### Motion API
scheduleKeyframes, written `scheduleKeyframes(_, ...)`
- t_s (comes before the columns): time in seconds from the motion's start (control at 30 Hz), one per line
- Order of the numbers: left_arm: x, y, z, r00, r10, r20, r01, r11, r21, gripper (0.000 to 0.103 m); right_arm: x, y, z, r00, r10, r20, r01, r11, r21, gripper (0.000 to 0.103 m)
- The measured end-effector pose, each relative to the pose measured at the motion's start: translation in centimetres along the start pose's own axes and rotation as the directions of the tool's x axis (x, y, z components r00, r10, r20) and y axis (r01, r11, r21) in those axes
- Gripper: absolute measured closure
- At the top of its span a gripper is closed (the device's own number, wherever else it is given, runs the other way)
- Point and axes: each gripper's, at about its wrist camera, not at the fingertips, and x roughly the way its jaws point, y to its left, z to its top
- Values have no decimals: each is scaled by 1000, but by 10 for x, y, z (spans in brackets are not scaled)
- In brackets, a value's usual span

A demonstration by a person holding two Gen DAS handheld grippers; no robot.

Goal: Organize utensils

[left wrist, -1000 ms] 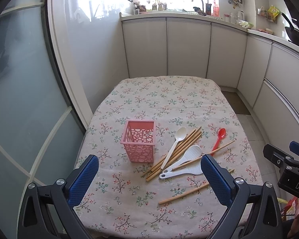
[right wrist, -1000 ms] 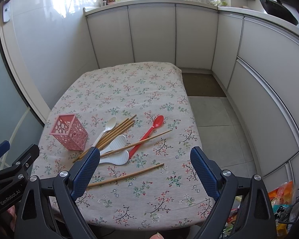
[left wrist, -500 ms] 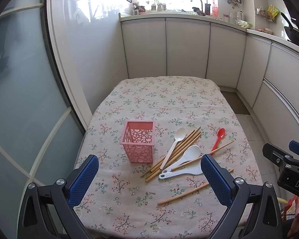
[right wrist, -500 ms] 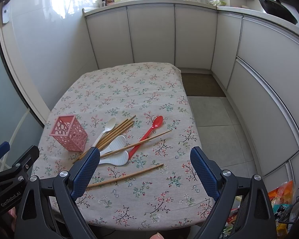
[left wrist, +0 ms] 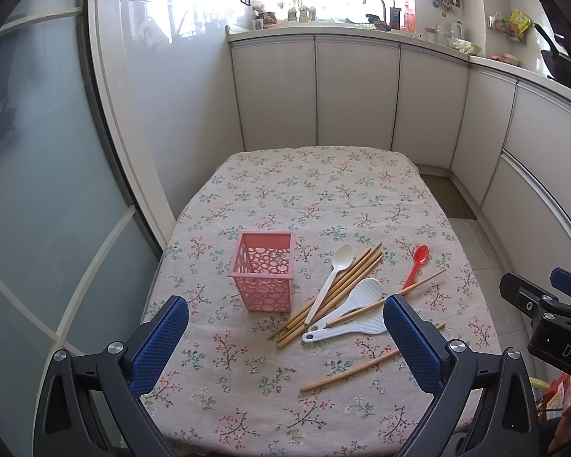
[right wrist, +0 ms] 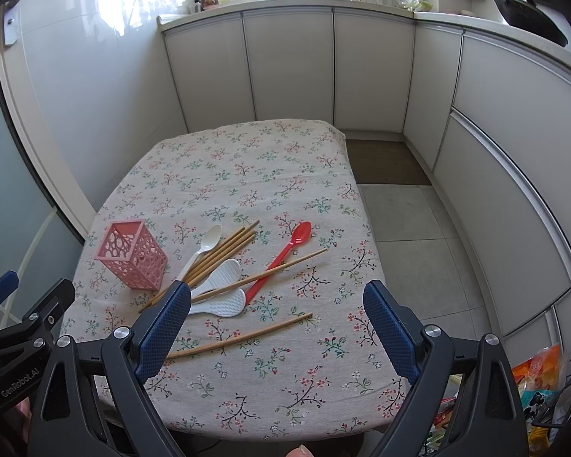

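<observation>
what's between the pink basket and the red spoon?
In the left wrist view, between the pink perforated plastic basket and red plastic spoon: a white plastic spoon, then bundled bamboo chopsticks.

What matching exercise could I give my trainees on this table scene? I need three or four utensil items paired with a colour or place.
Column 1:
1. basket
2. long-handled spoon
3. rice paddles
4. lone chopstick

Column 2:
A. white
B. nearest the table's front edge
C. pink, standing upright
D. red

Pairs: 1-C, 2-D, 3-A, 4-B
</observation>
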Motion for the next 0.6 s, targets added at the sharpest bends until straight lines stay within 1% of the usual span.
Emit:
scheduleKeyframes(0.23, 1, 0, 2, 1000, -9, 1, 9, 1000, 0, 0, 1, -1, 1, 1000, -2, -3, 2, 1000, 4, 9)
scheduleKeyframes(0.37, 6, -4, 11, 1000, -28, -8, 28, 999, 32, 0, 8, -4, 7, 1000, 1, -24, 0, 1000, 16, 9)
scheduleKeyframes(0.43, 10, -6, 19, 998, -58, -19, 59, 997, 42, 0, 15, -7, 12, 999, 10, -52, -9, 1000, 21, 9)
scheduleKeyframes(0.53, 19, -11, 33, 992, -115, -60, 119, 991, 65, 0, 26, -12, 27, 995, 26, -95, -23, 999, 31, 9)
scheduleKeyframes(0.6, 31, -21, 44, 986, -134, -96, 144, 984, 107, 0, 36, -18, 40, 991, 39, -126, -34, 999, 40, 9)
